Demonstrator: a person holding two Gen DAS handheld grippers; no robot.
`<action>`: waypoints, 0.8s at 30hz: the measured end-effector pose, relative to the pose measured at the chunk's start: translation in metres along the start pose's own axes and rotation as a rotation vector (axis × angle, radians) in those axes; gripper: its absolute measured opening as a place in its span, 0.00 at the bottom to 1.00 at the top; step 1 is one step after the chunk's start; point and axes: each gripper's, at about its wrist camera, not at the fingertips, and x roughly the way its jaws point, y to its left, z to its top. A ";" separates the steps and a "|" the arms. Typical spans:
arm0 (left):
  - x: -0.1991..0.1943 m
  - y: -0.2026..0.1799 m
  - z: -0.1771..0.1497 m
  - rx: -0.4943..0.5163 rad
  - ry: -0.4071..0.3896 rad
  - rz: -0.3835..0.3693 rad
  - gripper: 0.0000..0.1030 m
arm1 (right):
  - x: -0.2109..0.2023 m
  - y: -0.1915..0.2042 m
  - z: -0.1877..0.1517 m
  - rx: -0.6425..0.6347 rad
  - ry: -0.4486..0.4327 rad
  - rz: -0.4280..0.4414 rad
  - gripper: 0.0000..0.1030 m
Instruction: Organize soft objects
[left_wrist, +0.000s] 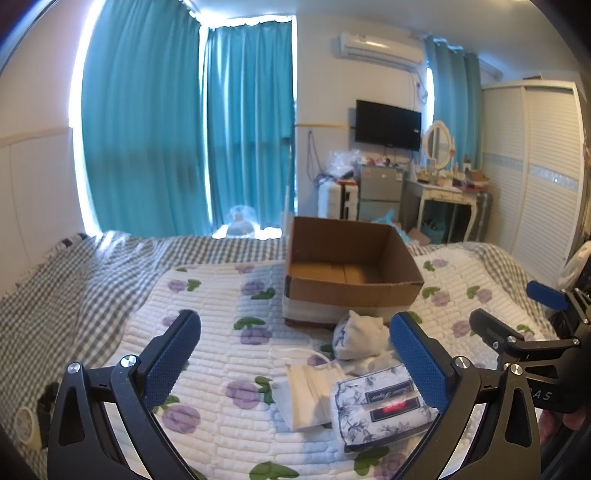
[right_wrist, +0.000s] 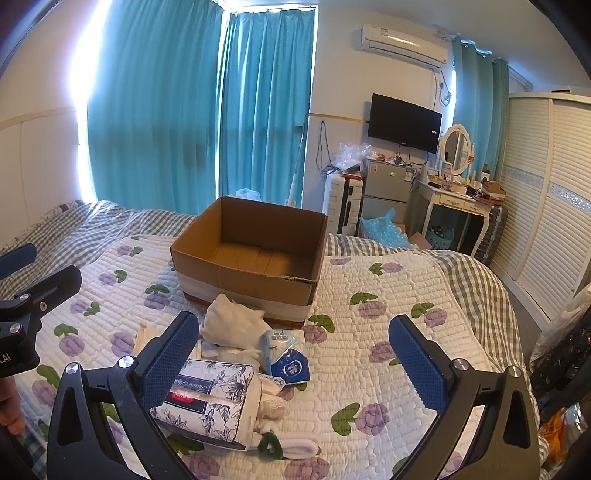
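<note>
Evidently nothing was packed yet: both the left tool (left_wrist: 295, 354) and right tool (right_wrist: 293, 356) gaped wide, empty, above the floral-printed soft tissue pack (right_wrist: 207, 398) on the quilted bed (right_wrist: 369, 317); next, probably, closing on it toward the empty brown cardboard box (right_wrist: 251, 251).

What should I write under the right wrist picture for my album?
Open right gripper hovers over a floral tissue pack, blue tissue packet and white cloth beside an empty cardboard box.

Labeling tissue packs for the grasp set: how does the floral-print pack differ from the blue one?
The floral tissue pack is clearly larger than the blue tissue pack. Its wrap is white with dark navy flowers; the blue one is light blue with a round dark logo. The floral pack lies nearest the camera, the blue one nearer the cardboard box. Both lie on the quilt, ungripped.
</note>
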 end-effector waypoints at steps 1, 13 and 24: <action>0.000 0.000 -0.001 0.000 -0.001 0.000 1.00 | 0.000 0.000 -0.001 -0.001 0.000 0.000 1.00; 0.000 0.000 0.000 0.000 0.001 0.000 1.00 | 0.001 0.001 -0.001 -0.005 0.005 0.001 1.00; 0.000 0.000 0.000 0.000 0.002 0.000 1.00 | 0.001 0.002 -0.002 -0.008 0.007 0.000 1.00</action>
